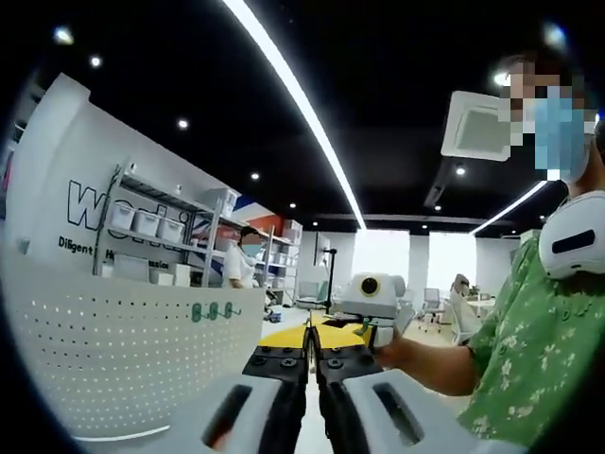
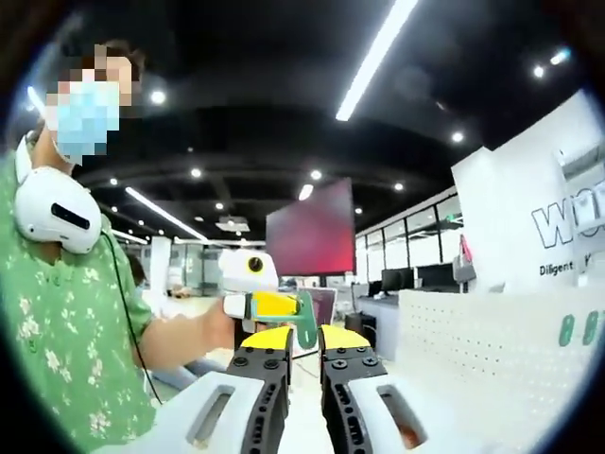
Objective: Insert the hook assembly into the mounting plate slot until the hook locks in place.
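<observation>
The mounting plate is a white perforated board (image 1: 113, 350), standing at the left of the left gripper view and at the right (image 2: 492, 340) of the right gripper view. Small green hooks (image 1: 213, 310) sit on its upper edge (image 2: 565, 329). My left gripper (image 1: 310, 364) is shut on a thin piece seen edge-on. In the right gripper view the left gripper (image 2: 284, 307) shows a green hook assembly (image 2: 306, 323) sticking out of its yellow-tipped jaws. My right gripper (image 2: 304, 355) is open by a narrow gap, and the hook's end hangs just above that gap. The two grippers face each other, tip to tip.
A person in a green floral shirt (image 1: 529, 359) holds both grippers, with white headphones (image 2: 52, 213) round the neck. Metal shelves with white bins (image 1: 151, 227) stand behind the board. Another person (image 1: 241, 265) stands farther back in the open office.
</observation>
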`<state>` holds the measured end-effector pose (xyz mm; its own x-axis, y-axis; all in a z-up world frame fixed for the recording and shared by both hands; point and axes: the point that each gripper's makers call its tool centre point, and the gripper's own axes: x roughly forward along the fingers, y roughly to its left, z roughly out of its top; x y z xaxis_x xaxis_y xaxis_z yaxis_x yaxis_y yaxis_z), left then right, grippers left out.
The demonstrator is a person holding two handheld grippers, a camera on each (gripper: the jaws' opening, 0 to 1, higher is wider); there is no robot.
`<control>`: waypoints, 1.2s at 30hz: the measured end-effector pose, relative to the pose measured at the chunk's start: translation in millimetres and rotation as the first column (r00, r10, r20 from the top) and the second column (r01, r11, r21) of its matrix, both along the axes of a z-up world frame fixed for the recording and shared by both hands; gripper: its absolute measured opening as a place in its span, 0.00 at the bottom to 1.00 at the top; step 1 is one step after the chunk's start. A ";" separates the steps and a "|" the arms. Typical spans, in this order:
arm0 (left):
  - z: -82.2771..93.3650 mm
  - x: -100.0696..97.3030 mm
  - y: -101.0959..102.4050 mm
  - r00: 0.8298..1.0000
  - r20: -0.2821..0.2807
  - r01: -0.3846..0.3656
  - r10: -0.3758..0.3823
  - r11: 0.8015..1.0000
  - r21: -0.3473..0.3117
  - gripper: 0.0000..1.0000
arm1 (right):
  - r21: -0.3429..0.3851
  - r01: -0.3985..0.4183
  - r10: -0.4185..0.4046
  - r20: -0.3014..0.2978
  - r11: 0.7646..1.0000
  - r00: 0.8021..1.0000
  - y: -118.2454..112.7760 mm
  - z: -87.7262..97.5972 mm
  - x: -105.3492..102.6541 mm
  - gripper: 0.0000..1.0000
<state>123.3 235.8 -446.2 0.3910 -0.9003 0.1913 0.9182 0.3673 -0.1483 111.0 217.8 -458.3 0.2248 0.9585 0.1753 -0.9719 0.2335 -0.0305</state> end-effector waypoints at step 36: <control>-59.3 66.6 -13.3 0.920 -0.149 -0.330 0.363 0.921 0.208 0.02 | -0.272 0.451 -0.417 0.177 0.850 0.892 -16.0 -45.3 62.3 0.08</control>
<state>189.9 222.4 -505.5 0.6975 -0.7140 -0.0609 0.6916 0.6929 -0.2038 173.3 201.8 -503.6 0.6265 0.7774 -0.0557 -0.7601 0.5936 -0.2643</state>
